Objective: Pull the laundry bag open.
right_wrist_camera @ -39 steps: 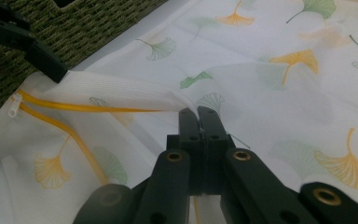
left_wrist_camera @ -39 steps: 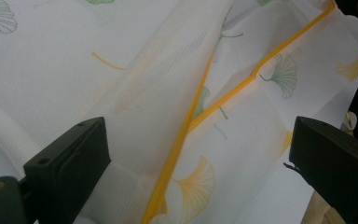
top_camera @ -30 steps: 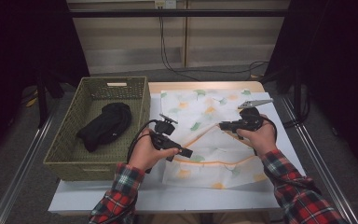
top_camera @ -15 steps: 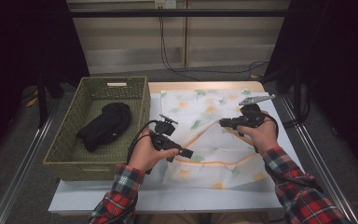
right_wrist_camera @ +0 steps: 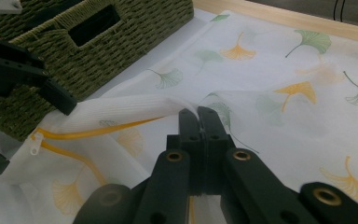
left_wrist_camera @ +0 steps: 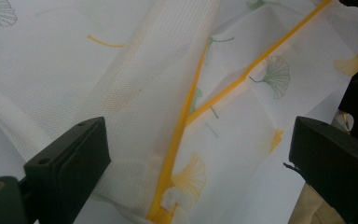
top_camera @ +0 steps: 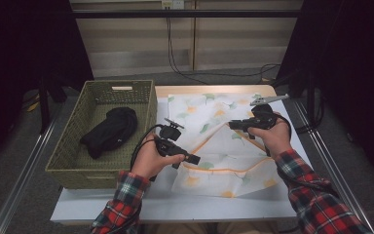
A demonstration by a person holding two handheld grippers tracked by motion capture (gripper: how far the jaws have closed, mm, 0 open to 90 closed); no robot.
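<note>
A white mesh bag [top_camera: 224, 146] printed with ginkgo leaves lies on the table, its yellow zipper [left_wrist_camera: 182, 126] partly undone. My right gripper [top_camera: 231, 125] is shut on a fold of the bag's opening edge [right_wrist_camera: 135, 109] and holds it raised off the table; in the right gripper view its jaws [right_wrist_camera: 197, 114] meet on the mesh. My left gripper [top_camera: 195, 159] hovers low over the bag's near left part. Its jaws [left_wrist_camera: 196, 158] stand wide open either side of the zipper's end, touching nothing. The zipper pull [right_wrist_camera: 35, 148] lies near the left gripper's jaws.
A green woven basket [top_camera: 148, 105] stands left of the bag and holds a black garment [top_camera: 109, 130]. The bag rests on a white sheet [top_camera: 126, 207] over the wooden table. Metal rails run along both sides; cables hang at the back.
The right gripper has crept slightly away from the person with the fold still in it. The left hand has held still.
</note>
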